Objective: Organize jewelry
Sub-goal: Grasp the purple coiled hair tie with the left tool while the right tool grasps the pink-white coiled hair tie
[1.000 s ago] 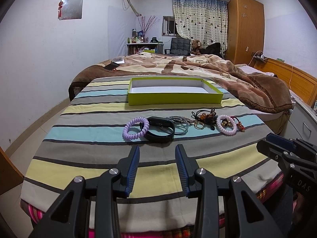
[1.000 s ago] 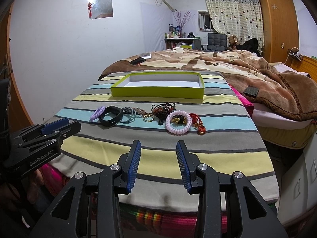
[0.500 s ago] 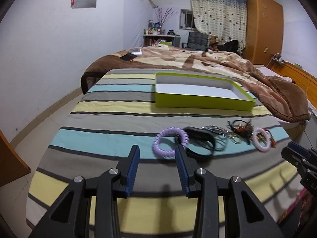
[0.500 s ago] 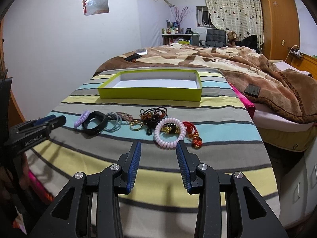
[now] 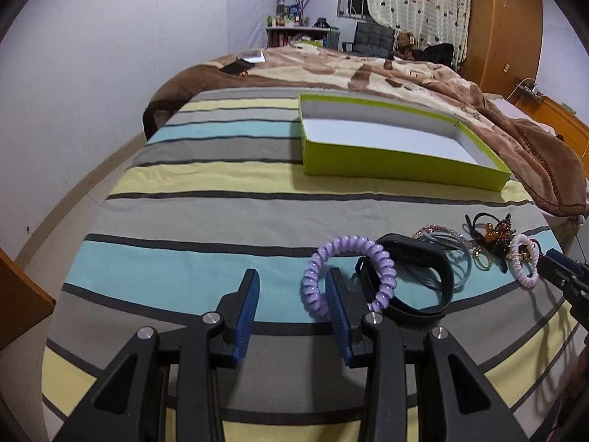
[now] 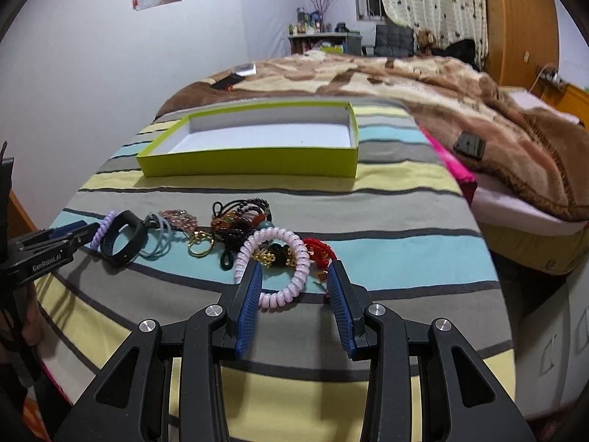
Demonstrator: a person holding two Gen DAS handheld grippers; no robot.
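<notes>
**Both tongs wide open at the ends of the jewelry row**

My left tongs [image 5: 291,294] stand wide open and hold nothing. Their right finger reaches into the ring of the purple coil bracelet [image 5: 348,276], whose near-left arc lies between the two blue pads; I cannot tell whether the pad touches it. The bracelet leans on the black wristband [image 5: 408,280] just beside it.

My right tongs [image 6: 294,287] are equally wide open and empty. The near arc of the pink coil bracelet [image 6: 274,261] lies between the fingers, close against the left pad; the right finger sits beside the red knotted charm [image 6: 320,252].

The jewelry lies in a loose row on the striped cloth [image 6: 386,221]: purple coil, black band, thin grey-blue hair ties [image 6: 160,237], gold rings [image 6: 200,245], a tangle of dark beaded bracelets [image 6: 239,217], then the pink coil. Behind the row, well apart, the green tray [image 6: 257,164] shows a bare white floor.
</notes>
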